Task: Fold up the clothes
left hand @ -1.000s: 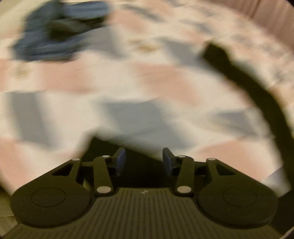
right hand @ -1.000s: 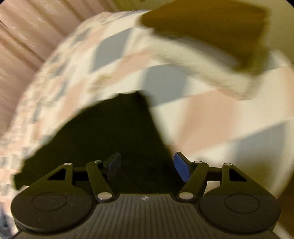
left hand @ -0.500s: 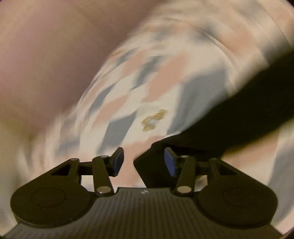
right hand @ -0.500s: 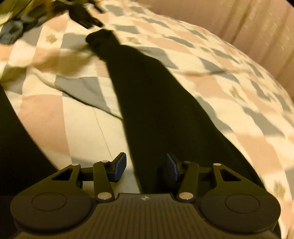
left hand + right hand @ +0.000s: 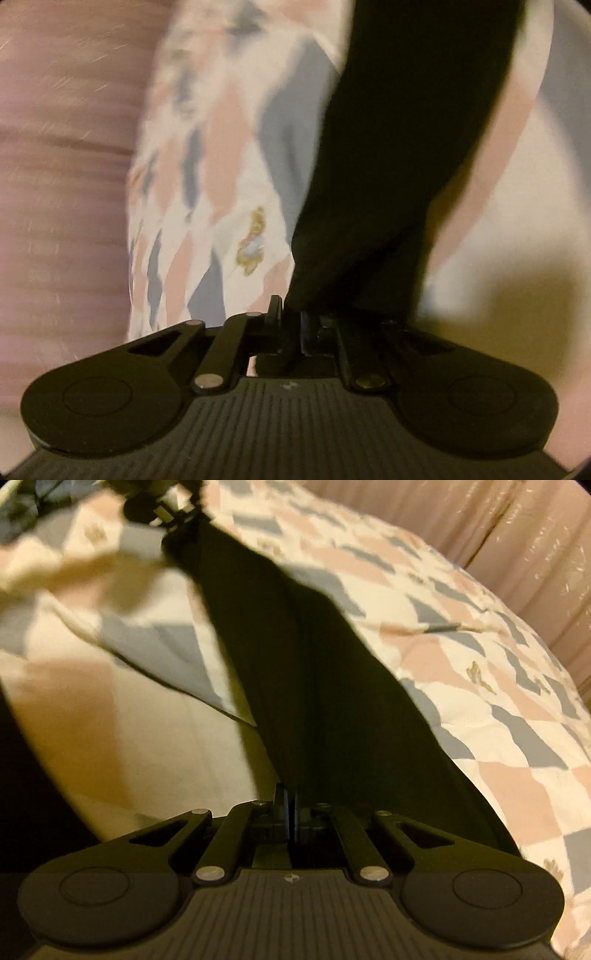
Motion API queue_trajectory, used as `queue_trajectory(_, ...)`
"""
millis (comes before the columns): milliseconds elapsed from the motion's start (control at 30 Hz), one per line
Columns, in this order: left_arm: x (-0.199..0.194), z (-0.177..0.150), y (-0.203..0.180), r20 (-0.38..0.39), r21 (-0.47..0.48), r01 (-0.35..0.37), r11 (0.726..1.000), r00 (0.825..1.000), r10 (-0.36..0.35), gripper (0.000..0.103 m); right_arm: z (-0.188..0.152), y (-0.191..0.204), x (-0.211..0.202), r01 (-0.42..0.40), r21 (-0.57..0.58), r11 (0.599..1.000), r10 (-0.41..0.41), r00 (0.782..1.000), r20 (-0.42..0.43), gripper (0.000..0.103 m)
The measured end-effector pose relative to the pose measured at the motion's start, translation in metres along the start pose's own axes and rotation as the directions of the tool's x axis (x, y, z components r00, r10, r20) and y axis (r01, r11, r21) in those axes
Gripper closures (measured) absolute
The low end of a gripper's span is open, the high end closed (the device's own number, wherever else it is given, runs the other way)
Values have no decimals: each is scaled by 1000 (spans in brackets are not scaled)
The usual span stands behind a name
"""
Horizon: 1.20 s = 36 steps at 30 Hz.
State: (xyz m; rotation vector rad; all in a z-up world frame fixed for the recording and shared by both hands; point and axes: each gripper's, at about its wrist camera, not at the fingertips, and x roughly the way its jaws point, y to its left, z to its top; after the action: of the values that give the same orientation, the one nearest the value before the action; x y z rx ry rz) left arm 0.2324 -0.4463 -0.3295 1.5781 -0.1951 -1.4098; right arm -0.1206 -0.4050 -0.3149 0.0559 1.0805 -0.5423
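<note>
Both grippers, left (image 5: 291, 325) and right (image 5: 290, 812), pinch soft black cloth (image 5: 295, 664) over diamond-patterned quilt (image 5: 480, 657)

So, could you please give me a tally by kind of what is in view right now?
Grippers: 2 (left gripper, right gripper), both with jaws shut on the black garment.
Black garments: 1.
Patchwork quilts: 1.
Pink curtains: 1.
Total: 5.

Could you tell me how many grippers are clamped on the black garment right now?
2: the left gripper pinches one end of the black garment; the right gripper pinches the other, stretched above the quilt.
</note>
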Motion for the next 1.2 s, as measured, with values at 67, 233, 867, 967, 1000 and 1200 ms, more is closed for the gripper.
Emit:
queue_trajectory(67, -48, -20, -4, 8, -123, 43, 991, 999, -43, 95, -8, -2, -14, -54, 31, 998, 54, 998, -14, 101)
queue_trajectory(233, -89, -63, -69, -136, -258, 256, 932, 945, -297, 79, -26, 2, -6, -143, 93, 985, 156, 977, -148, 54)
queue_trajectory(867, 20, -69, 33, 10, -903, 106, 415, 974, -227, 98, -64, -27, -30, -106, 619, 778, 163, 986, -37, 36)
queue_trajectory(967, -1, -53, 63, 31, -876, 52, 480, 998, -52, 96, -72, -24, -34, -100, 651, 753, 153, 988, -25, 36)
queue_trajectory(1000, -7, -48, 75, 41, -868, 33, 495, 999, 4, 96, -73, -24, -34, -102, 659, 746, 153, 988, -19, 36)
queue_trajectory(1200, 8, -34, 110, -7, -813, -90, 575, 989, 145, 89, -81, -17, -31, -110, 672, 732, 158, 987, -10, 36)
